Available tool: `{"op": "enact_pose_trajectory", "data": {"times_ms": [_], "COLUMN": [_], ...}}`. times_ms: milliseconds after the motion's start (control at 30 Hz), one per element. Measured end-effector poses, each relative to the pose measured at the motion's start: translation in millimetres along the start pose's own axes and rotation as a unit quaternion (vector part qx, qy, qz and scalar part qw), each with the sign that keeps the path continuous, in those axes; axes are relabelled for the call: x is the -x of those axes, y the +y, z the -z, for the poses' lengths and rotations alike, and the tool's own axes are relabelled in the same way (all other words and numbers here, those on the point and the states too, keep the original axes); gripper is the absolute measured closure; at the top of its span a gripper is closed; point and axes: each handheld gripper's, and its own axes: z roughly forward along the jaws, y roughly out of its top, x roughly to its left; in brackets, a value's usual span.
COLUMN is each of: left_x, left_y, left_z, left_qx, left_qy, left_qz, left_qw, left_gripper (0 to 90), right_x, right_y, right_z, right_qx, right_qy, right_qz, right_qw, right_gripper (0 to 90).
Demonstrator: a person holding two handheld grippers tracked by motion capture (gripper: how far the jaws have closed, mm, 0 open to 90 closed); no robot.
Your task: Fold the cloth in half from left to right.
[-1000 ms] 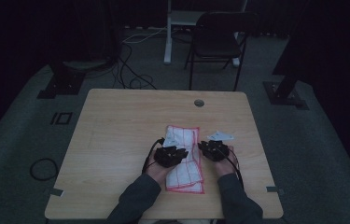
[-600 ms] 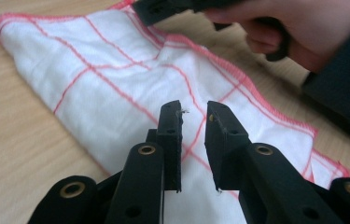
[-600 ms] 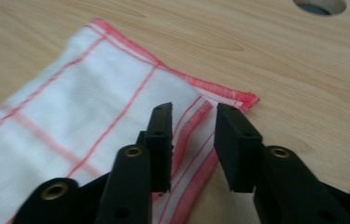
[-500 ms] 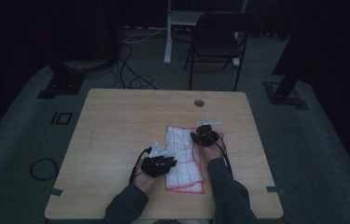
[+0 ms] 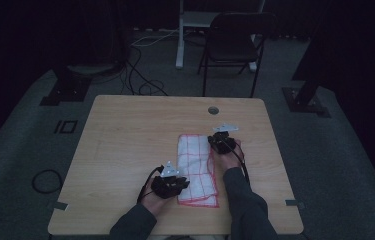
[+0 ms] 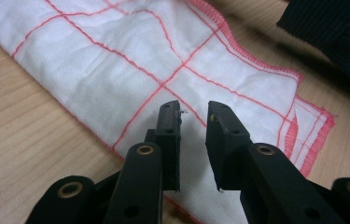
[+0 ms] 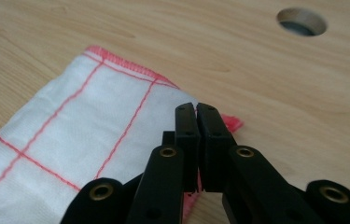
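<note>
While the cloth (image 5: 197,170) lies folded into a long strip on the desk (image 5: 125,135), I can see it is white with thin red grid lines and a red stitched hem. It sits on the right half of the desk, running from near my edge toward the far side. In the left gripper view the layers at the near end do not line up, so two hemmed corners fan out one past the other. The surface is softly creased but flat.

My left tool (image 6: 193,119) hangs low over the near left part of the cloth (image 6: 130,70) with its jaws parted. They have just been widening a little, and nothing is between them. I cannot tell whether the tips touch the fabric. My left hand (image 5: 157,195) sits at the cloth's near left edge, forearm coming in from the bottom of the high view.

My right tool (image 7: 196,114) is clenched, the jaws having just closed. Its tips meet at the far right corner of the cloth (image 7: 79,121), where a bit of red hem shows just past them, so it seems to pinch that corner. My right hand (image 5: 225,157) reaches forward along the cloth's right edge. A round hole (image 7: 302,22) in the desk lies beyond that corner.
</note>
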Motion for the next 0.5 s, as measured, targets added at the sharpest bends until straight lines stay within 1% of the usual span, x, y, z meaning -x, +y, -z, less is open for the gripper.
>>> {"op": "enact_pose_trajectory", "data": {"times_ms": [67,133,167,200,233,300,333,367,400,467,500], "left_x": [0.6,0.8,1.3,2.7,4.3,8.8,11.3,13.8,17.2,25.2,25.2], "left_y": [-1.1,-1.8,-1.9,-1.7,-0.8,2.2,4.1,6.3,8.4,13.1,13.1], "left_z": [-0.2,-0.3,-0.3,-0.1,0.0,0.3,0.3,0.2,-0.4,-2.9,-2.9], "left_qx": [-0.003,-0.007,-0.006,-0.005,-0.004,-0.001,0.001,0.002,0.005,0.008,0.008], "left_qy": [0.001,0.001,0.001,0.0,-0.001,-0.005,-0.008,-0.012,-0.018,-0.026,-0.026], "left_qz": [0.0,-0.004,-0.004,-0.002,-0.005,-0.012,-0.016,-0.021,-0.024,-0.035,-0.035], "left_qw": [1.0,1.0,1.0,1.0,1.0,0.9999,0.9998,0.9997,0.9995,0.999,0.999], "left_gripper": [75.7,75.7,75.7,75.6,75.2,74.0,74.0,73.9,74.0,73.6,73.4], "right_x": [1.8,3.1,5.3,6.9,8.3,10.1,10.7,11.6,11.9,11.8,11.8], "right_y": [1.6,2.4,2.9,2.7,2.3,0.7,-0.3,-1.3,-2.1,-3.3,-3.3], "right_z": [3.5,5.2,6.0,5.8,4.9,2.3,2.0,2.1,2.4,3.1,3.1], "right_qx": [0.005,0.007,0.005,0.001,-0.004,-0.015,-0.015,-0.013,-0.013,-0.012,-0.012], "right_qy": [-0.008,-0.011,-0.022,-0.027,-0.028,-0.029,-0.033,-0.031,-0.031,-0.029,-0.029], "right_qz": [0.005,0.004,-0.001,-0.001,-0.003,-0.002,-0.002,-0.007,-0.008,-0.009,-0.009], "right_qw": [0.9999,0.9999,0.9998,0.9996,0.9996,0.9995,0.9993,0.9994,0.9994,0.9995,0.9995], "right_gripper": [88.7,88.7,88.7,88.5,87.9,81.5,80.1,79.0,78.4,77.9,77.9]}}
